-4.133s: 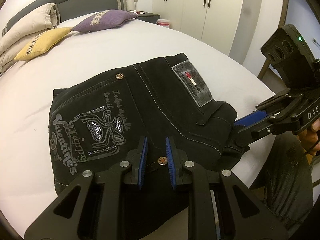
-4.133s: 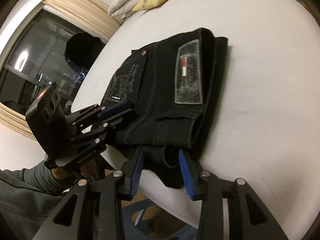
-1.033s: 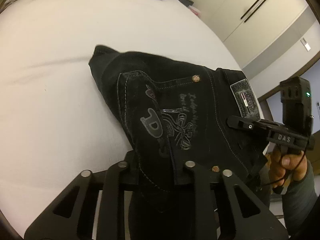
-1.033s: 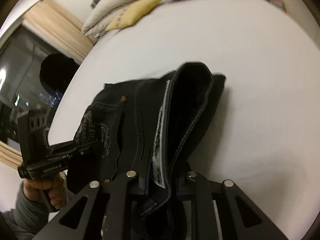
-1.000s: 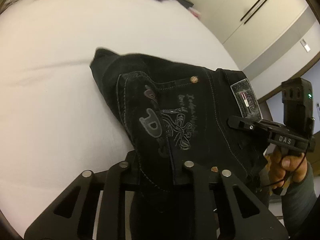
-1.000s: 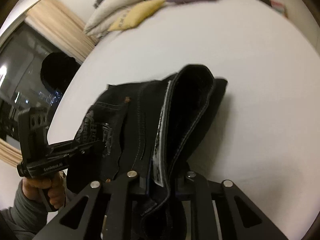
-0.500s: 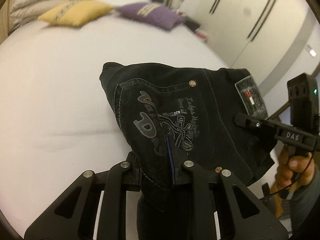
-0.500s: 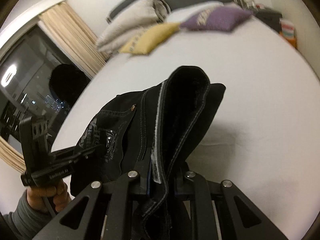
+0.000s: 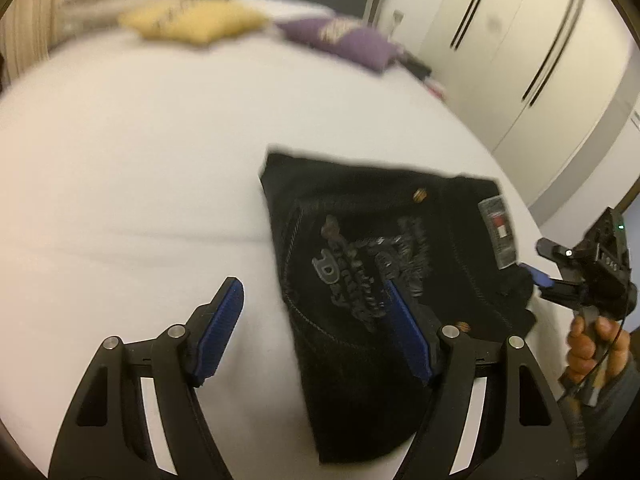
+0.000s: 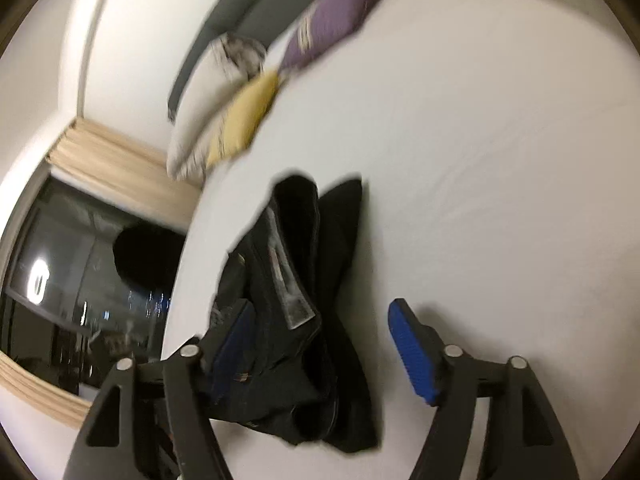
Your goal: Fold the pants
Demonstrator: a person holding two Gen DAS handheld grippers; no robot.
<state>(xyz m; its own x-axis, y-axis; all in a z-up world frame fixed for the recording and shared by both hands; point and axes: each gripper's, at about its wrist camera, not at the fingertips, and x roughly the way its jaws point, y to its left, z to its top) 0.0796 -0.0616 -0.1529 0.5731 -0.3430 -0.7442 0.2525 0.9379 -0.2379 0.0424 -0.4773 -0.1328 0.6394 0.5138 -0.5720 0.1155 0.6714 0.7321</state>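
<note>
The black folded pants (image 9: 380, 272) lie on the white bed (image 9: 132, 176), printed back pocket and grey waist label up. My left gripper (image 9: 316, 320) is open and empty; its right finger hangs over the pants' near left edge, its left finger over bare sheet. My right gripper (image 10: 324, 344) is open and empty above the waistband end of the pants (image 10: 312, 280), which lies bunched between its blue pads (image 10: 412, 356). It also shows in the left wrist view (image 9: 544, 280), at the pants' right end, held by a hand. Both views are blurred.
A yellow cushion (image 9: 192, 24), a purple cushion (image 9: 344, 44) and pale pillows (image 10: 192, 148) lie at the head of the bed. White wardrobe doors (image 9: 520, 48) stand to the right. A dark window (image 10: 80, 292) with beige curtain is left of the bed.
Both grippers have opened and let go of the pants, which have dropped back flat onto the bed. Both grippers have pulled back and up.
</note>
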